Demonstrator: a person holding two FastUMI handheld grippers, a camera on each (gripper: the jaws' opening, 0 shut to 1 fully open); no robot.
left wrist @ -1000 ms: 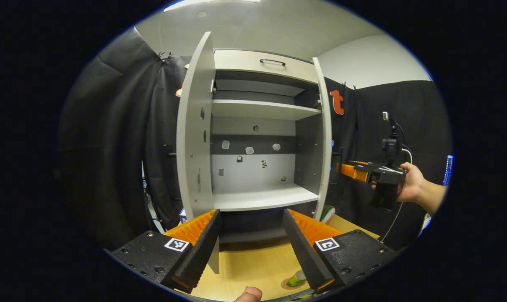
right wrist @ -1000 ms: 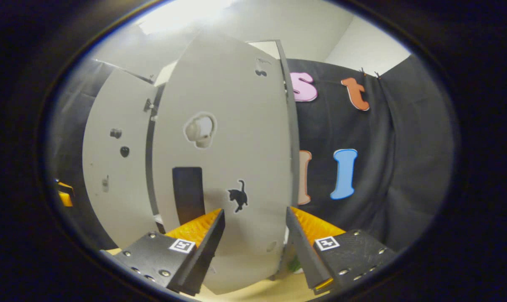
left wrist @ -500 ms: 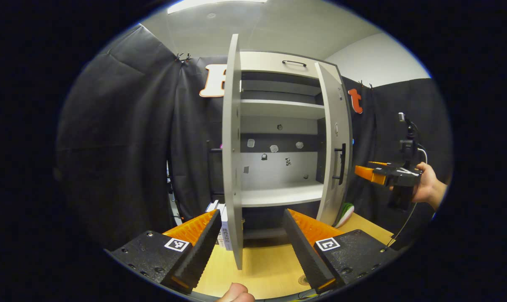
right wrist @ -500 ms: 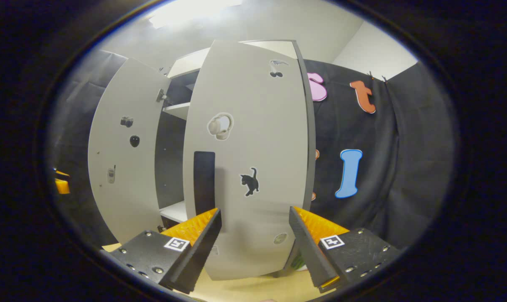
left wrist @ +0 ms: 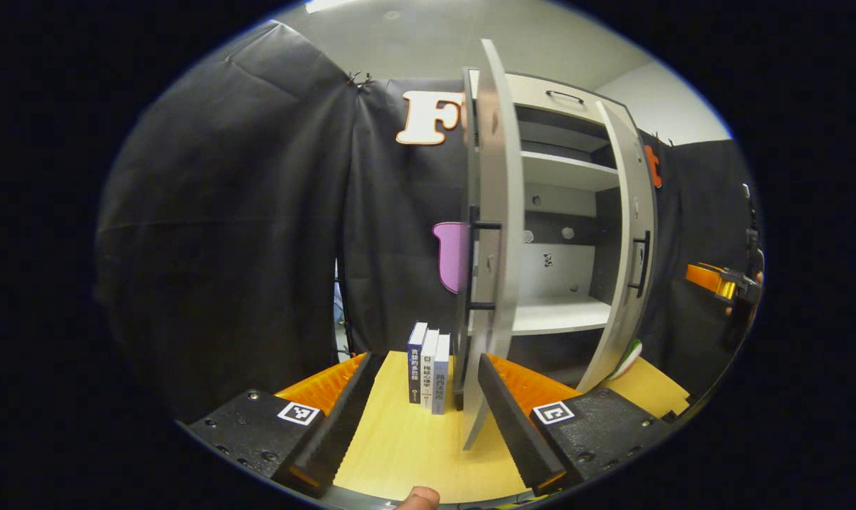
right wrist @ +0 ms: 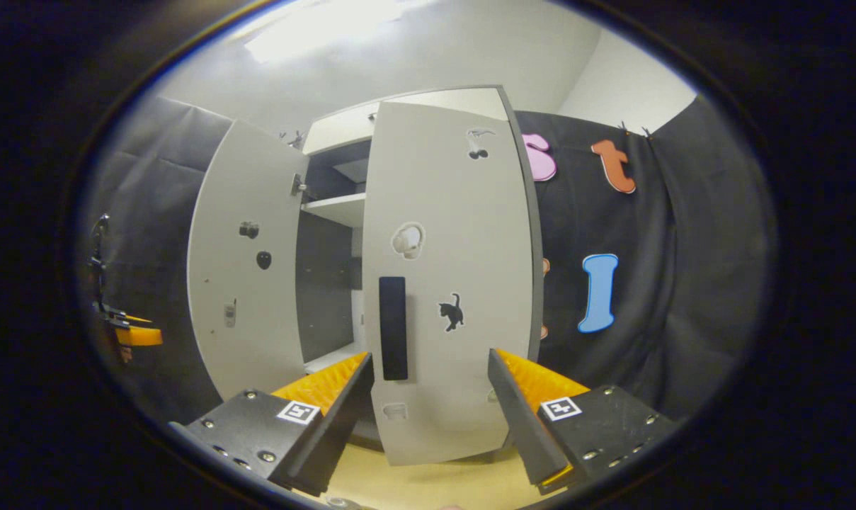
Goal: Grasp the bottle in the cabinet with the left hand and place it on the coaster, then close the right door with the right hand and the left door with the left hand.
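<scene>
On the wooden bench (left wrist: 399,446) the cabinet (left wrist: 562,212) is standing toward the back edge, and you are looking at it from both sides. Your left tongs (left wrist: 422,425) are hanging wide over the bench, with nothing between the fingers. Just beyond them the left door (left wrist: 495,248) is standing almost edge-on to you, swung far out, and its dark handle (left wrist: 476,265) is facing your side. Three books (left wrist: 429,368) are standing upright on the bench, just beside the lower corner of this door and on its outer side.

Past the left door, the shelves (left wrist: 556,315) inside the cabinet are showing, and I cannot find the bottle on them; the bottle and the coaster are not clear to me in these pictures, so I cannot say where they are lying. Something green and white (left wrist: 629,358) is lying on the bench near the foot of the right door (left wrist: 629,248).

In the right gripper view, your right tongs (right wrist: 428,418) are also wide and holding nothing. They are pointing at the outer face of the right door (right wrist: 449,276), close to its black handle (right wrist: 393,327), but I cannot tell if a finger is touching it. This door is half closed, and a gap is remaining between it and the left door (right wrist: 247,262). Your left tongs (right wrist: 136,334) are showing far off, beyond the left door.
</scene>
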